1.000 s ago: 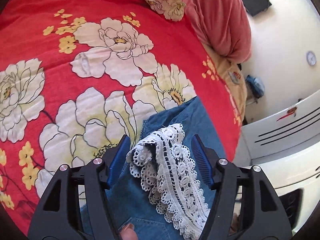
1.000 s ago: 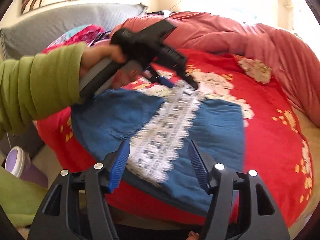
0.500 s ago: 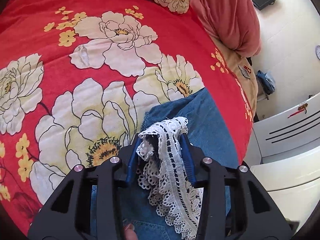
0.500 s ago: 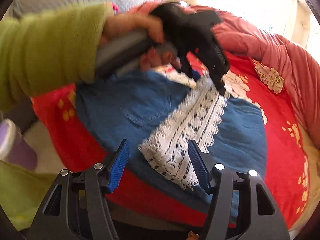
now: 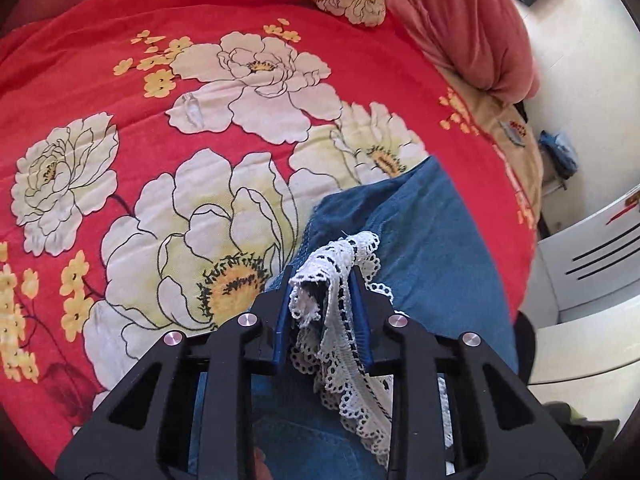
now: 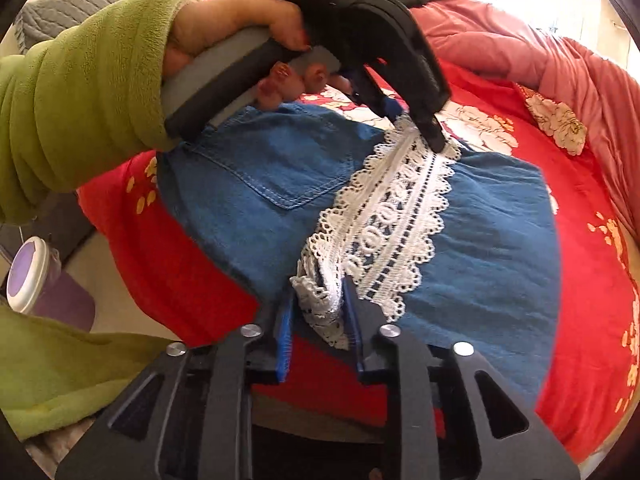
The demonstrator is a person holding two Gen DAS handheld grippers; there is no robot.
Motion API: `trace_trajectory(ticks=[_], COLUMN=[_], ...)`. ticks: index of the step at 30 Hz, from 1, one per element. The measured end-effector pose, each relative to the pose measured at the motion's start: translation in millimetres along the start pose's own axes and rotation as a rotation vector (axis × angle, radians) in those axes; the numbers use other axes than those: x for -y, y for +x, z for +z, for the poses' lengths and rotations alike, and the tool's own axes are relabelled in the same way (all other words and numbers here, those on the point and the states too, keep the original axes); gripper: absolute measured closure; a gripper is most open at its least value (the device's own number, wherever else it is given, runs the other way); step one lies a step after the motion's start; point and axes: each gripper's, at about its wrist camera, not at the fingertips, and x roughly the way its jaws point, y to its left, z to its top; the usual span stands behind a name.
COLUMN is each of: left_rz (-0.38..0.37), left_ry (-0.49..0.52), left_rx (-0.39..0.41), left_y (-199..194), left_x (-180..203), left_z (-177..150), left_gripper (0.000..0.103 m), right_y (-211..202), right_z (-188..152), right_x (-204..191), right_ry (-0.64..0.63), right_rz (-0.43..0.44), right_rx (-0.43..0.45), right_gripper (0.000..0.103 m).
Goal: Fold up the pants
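Lace band (image 6: 394, 216) ends hidden between fingers (image 6: 351, 312)

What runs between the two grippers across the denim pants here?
In the right wrist view, a white lace strip spans from the right gripper to the left gripper, lying over the pants. Each gripper is shut on one end.

matt denim pants (image 6: 280, 168), openwork lace trim (image 6: 396, 208)
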Motion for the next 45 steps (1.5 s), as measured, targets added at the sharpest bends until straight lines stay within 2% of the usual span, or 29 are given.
trace_trajectory(ticks=[6,8,11,13,16,19,23,26,28,35,40,41,42,45], left_rz=[0.062,0.093,0.115,0.122,0.144,0.151,0.157,0.161,0.165,0.160,0.195,0.197,0.201,0.206], left_ry=[0.026,0.031,0.037,0.042,0.048,0.057,0.062,0.060,0.057,0.048,0.069,0.070,0.069,0.065], left_rx=[0.039,0.053,0.077,0.088,0.110,0.132,0.158,0.171,0.181,0.221,0.286,0.301,0.310,0.332], left_y=[3,0,-7,-10,-17,-26,-35,-40,-43,-59,-79,-85,-88,-99], left_x=[5,7,11,14,20,27,34,37,37,42,51,52,54,55], left_z=[0,0,-2,-3,-5,-8,-11,-13,-14,-21,-29,-32,-33,-38], left_gripper=[0.076,0.072,0.072,0.072,0.072,0.071,0.068,0.066,0.066,0.060,0.056,0.055,0.054,0.050], right_y=[-11,-22,-41,-50,-54,-52,-41,-21,-8,-6,-27,-31,-37,-47], right_z=[0,2,6,7,5,1,-3,-8,-15,-16,-12,-12,-12,-12], right_x=[7,13,21,27,37,44,51,56,59,59,64,66,69,76], right_ry=[0.055,0.094,0.124,0.141,0.180,0.220,0.251,0.267,0.290,0.304,0.327,0.332,0.344,0.368], right_rz=[0.066,0.108,0.127,0.103,0.067,0.020,-0.041,-0.081,-0.076,-0.073,-0.090,-0.096,-0.109,-0.123], right_rx=[0.043,0.084,0.149,0.177,0.188,0.178,0.137,0.061,0.025,0.037,0.089,0.100,0.117,0.143], right_gripper=[0.065,0.061,0.059,0.046,0.041,0.036,0.036,0.036,0.035,0.033,0.033,0.032,0.024,0.022])
